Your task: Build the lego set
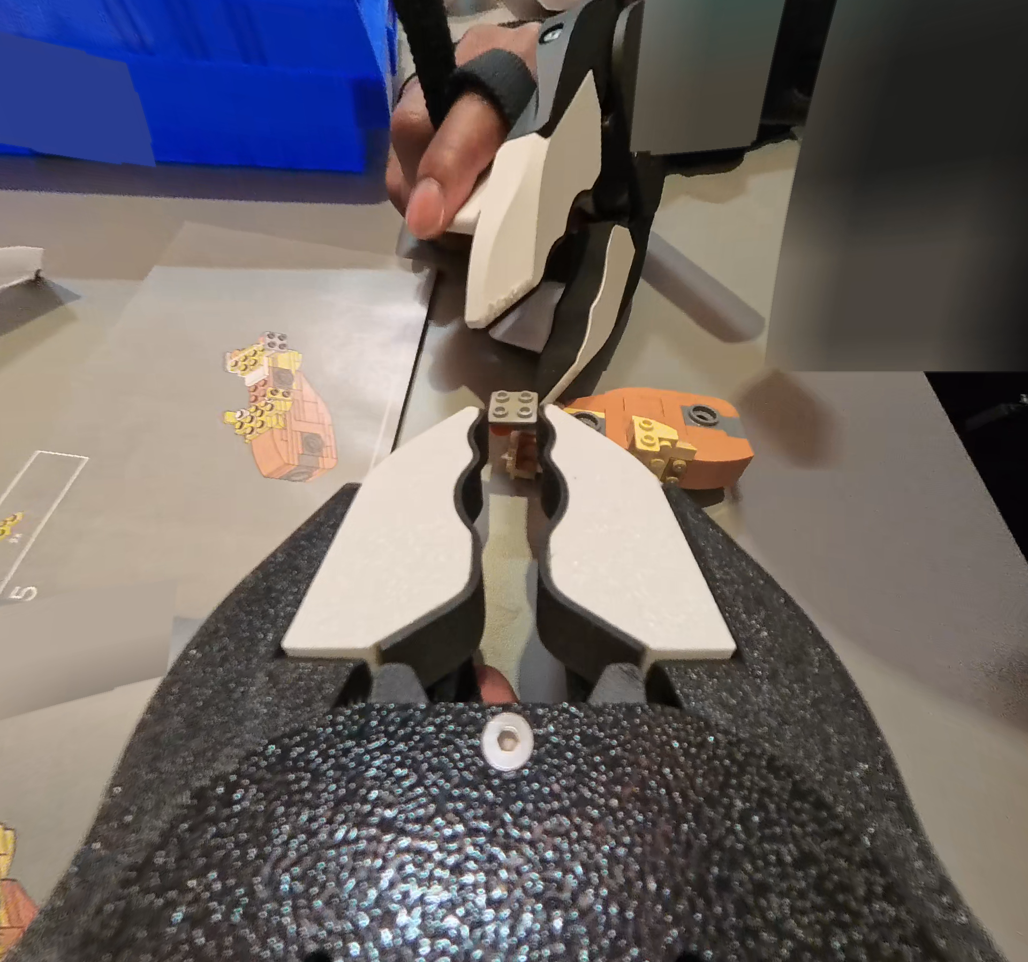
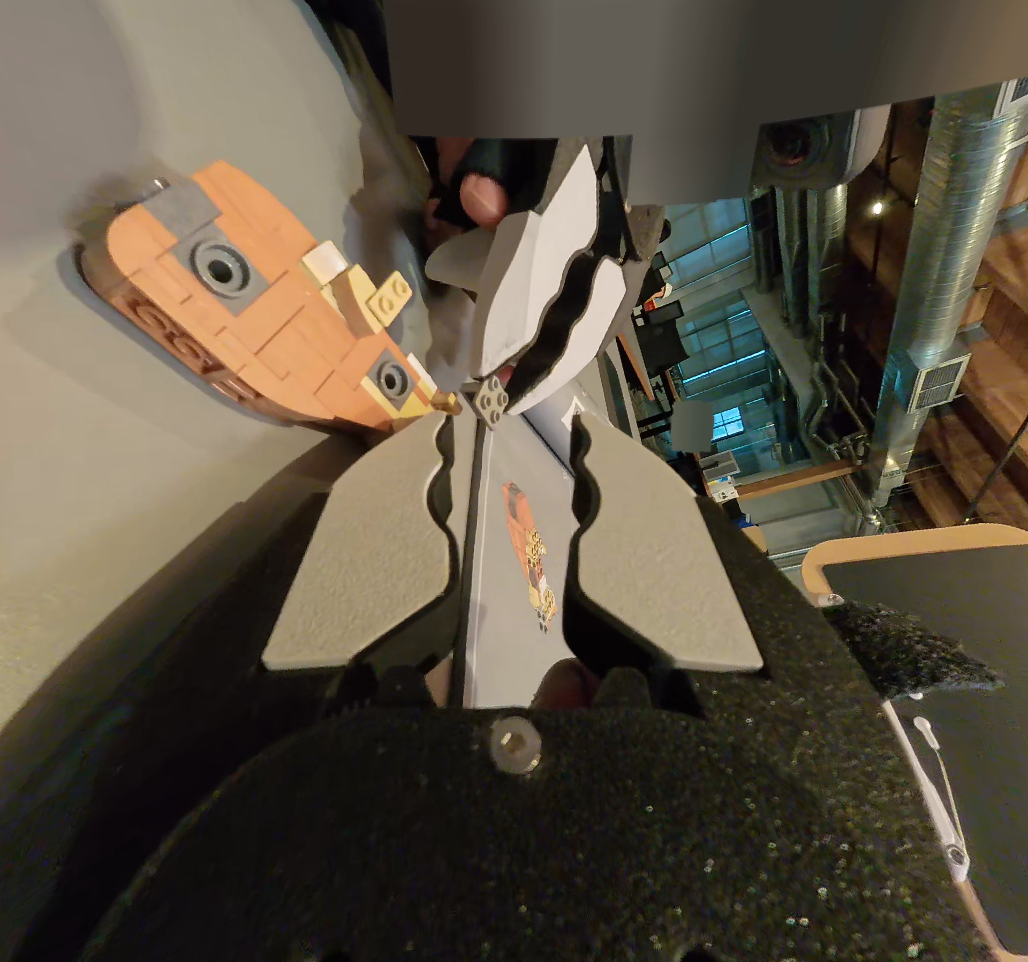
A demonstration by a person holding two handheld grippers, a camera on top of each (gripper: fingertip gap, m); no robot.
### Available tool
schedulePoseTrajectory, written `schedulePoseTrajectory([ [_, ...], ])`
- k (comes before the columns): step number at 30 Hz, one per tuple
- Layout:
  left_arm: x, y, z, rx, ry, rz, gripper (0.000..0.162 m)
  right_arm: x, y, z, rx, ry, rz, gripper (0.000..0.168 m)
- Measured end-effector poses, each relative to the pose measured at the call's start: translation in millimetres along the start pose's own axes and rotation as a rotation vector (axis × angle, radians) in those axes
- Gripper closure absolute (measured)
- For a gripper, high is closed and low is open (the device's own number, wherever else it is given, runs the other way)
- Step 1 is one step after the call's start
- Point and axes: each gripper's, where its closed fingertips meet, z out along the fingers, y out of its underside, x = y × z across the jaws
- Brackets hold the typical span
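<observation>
My left tongs [image 1: 513,423] are clenched on one small grey four-stud plate [image 1: 514,406] with a brown-and-tan bit beneath it. My right tongs [image 2: 510,423] stand released, their tips close to that plate [image 2: 492,400], empty. Just beside, on the desk [image 1: 834,573], lies one orange-brown lego model [image 1: 667,434] with two grey round sockets and tan studded pieces. To the left lies the instruction sheet [image 1: 222,434], printed with pictures and a step number. Farther off sits one blue bin [image 1: 194,45].
</observation>
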Motion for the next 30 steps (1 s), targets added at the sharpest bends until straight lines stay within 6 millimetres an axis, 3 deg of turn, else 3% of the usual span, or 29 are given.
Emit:
schedulePoseTrajectory([
  [30,1.3,3.9,3.3,-0.037,0.01,0.018,0.147,-1.2,-1.1,1.9,-0.002,-0.003,0.005,0.13],
])
